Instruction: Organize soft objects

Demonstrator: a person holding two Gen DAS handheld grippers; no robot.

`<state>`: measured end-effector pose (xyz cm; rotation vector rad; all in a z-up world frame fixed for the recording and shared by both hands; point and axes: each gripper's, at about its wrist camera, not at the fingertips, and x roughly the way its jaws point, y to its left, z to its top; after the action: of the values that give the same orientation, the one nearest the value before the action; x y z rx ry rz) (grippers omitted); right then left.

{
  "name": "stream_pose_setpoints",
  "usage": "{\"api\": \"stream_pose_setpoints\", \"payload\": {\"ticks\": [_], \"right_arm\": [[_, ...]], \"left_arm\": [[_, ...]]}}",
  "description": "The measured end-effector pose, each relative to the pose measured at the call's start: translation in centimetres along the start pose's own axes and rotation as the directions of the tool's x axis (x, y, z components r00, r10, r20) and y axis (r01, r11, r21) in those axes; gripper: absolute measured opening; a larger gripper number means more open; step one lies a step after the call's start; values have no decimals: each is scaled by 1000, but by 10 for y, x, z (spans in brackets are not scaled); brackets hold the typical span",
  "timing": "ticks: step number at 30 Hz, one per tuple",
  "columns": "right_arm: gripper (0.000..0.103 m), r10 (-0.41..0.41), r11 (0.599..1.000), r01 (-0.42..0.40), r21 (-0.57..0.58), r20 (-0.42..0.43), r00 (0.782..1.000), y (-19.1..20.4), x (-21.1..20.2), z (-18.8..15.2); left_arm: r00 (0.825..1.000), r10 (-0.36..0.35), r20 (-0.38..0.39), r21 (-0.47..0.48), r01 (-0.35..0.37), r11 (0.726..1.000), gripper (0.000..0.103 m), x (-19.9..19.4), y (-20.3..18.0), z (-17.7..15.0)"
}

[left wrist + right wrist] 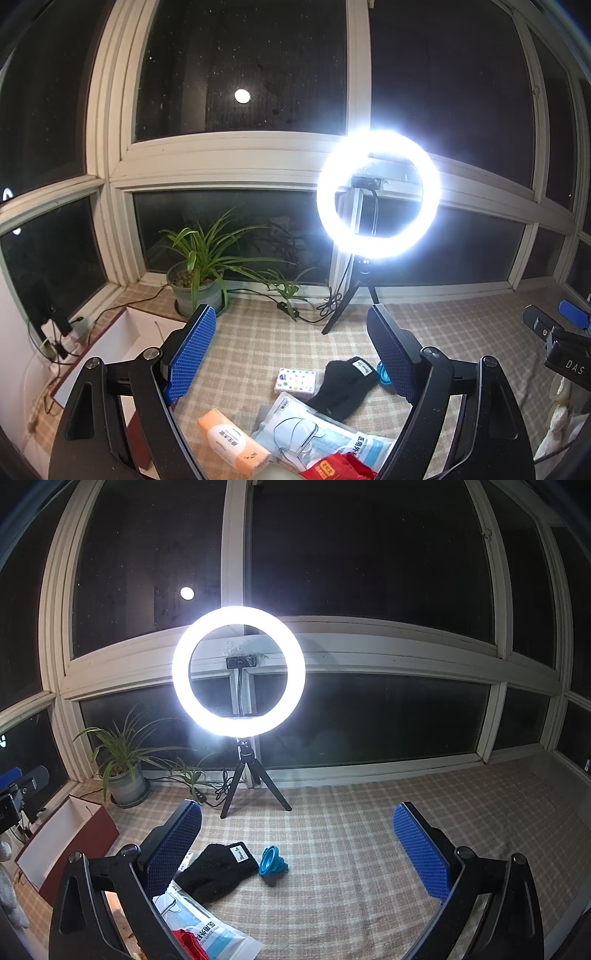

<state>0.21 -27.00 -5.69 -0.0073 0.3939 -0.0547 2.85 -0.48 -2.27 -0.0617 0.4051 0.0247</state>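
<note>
A black knit glove (345,387) lies on the checked cloth, also in the right wrist view (218,871). Near it lie a mask packet (317,435) (207,926), an orange tissue pack (232,441), a small patterned tissue pack (295,380), a red item (338,470) (190,943) and a blue collapsible funnel (272,862) (384,376). My left gripper (295,350) is open and empty above the pile. My right gripper (297,845) is open and empty, with the glove beside its left finger.
A lit ring light on a tripod (376,195) (238,672) stands at the back by the window. A potted plant (199,280) (123,771) sits at the left. An open white-lined box (110,350) (62,845) stands at the left edge. Cables (325,306) run along the sill.
</note>
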Motion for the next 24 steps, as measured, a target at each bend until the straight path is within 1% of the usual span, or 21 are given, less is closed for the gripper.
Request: {"api": "stream_pose_setpoints", "payload": {"ticks": [24], "right_arm": [[102, -4, 1000, 4, 4, -3, 1000, -3, 2, 2]], "left_arm": [[1000, -3, 0, -1, 3, 1000, 84, 1, -2, 1]]}}
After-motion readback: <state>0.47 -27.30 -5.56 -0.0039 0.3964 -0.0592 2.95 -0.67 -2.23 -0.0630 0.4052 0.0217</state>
